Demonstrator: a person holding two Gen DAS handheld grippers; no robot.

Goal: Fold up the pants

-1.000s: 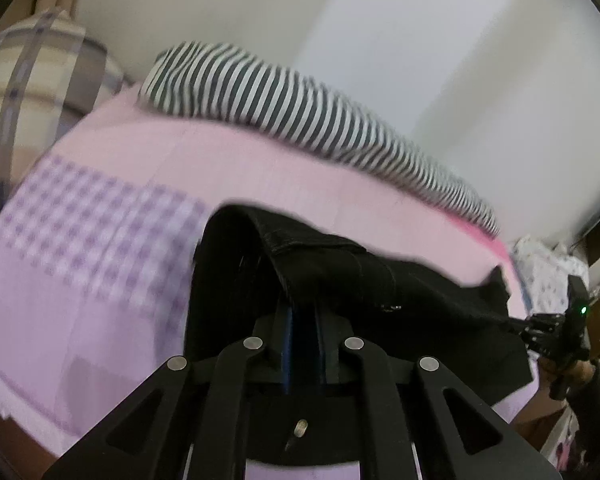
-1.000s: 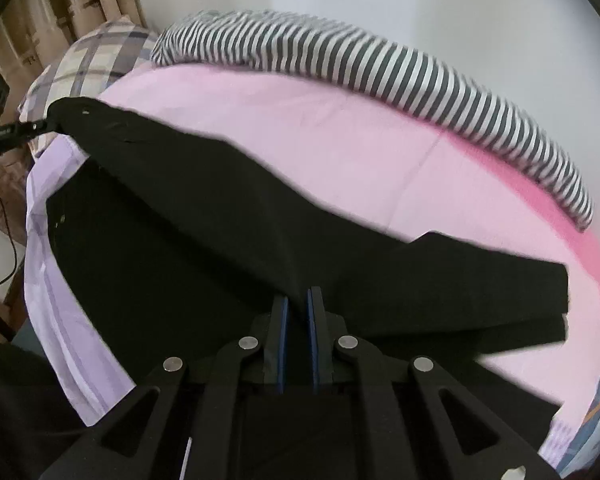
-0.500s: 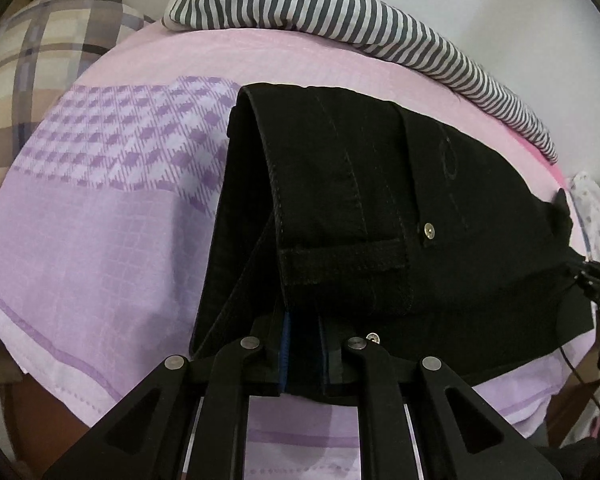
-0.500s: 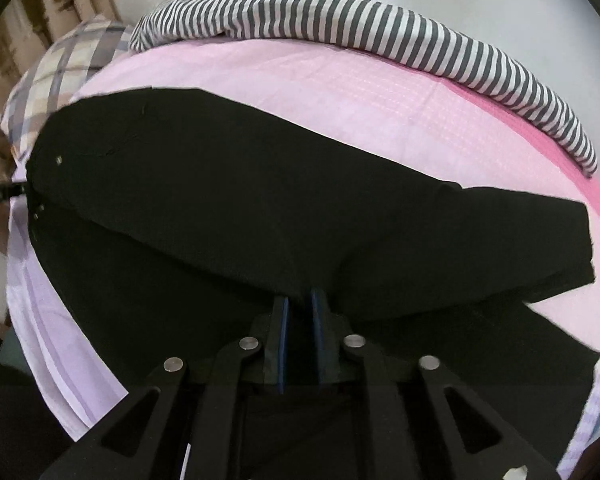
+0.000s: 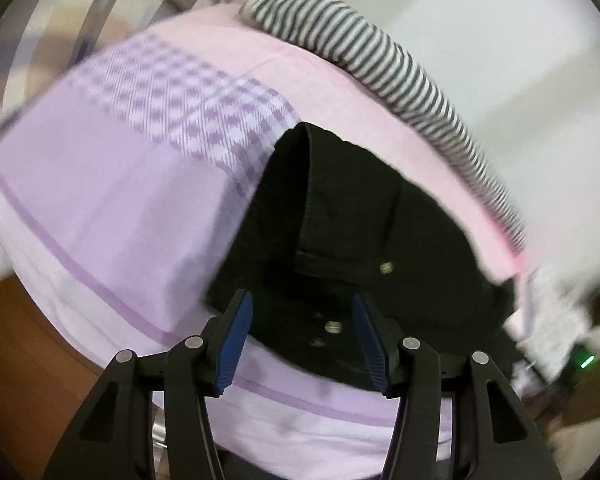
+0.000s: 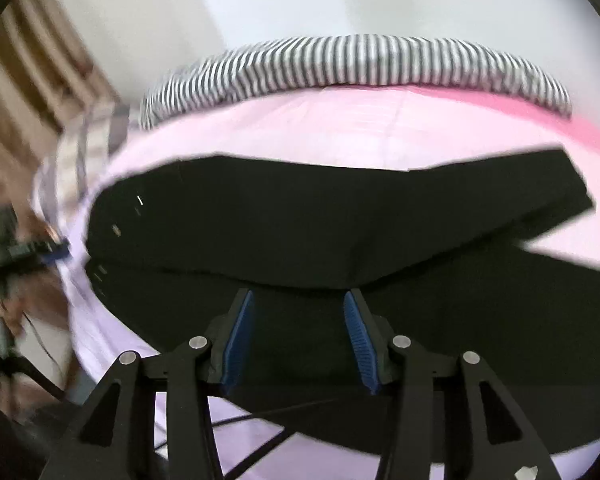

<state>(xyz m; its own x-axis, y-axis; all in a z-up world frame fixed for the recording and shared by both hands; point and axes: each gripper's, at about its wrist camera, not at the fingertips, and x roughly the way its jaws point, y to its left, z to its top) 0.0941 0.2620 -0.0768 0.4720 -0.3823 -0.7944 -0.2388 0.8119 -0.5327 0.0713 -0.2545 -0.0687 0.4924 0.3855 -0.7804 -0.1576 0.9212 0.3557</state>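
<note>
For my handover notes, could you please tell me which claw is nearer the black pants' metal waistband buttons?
Left. The left claw, opening, frames the metal waistband buttons; the right claw, opening, hovers over the black pants mid-leg.

The black pants (image 5: 364,240) are lying flat on the bed, folded lengthwise so one leg is resting on top of the other. In the left wrist view the waistband end is sitting at the centre, with a stitched seam running up toward 12 o'clock and two small metal buttons showing toward 6 o'clock. In the right wrist view the pants (image 6: 300,232) are stretching from 9 o'clock to 3 o'clock, the upper leg's hem lying at 3 o'clock, the lower leg spreading out toward 4 o'clock.
</note>
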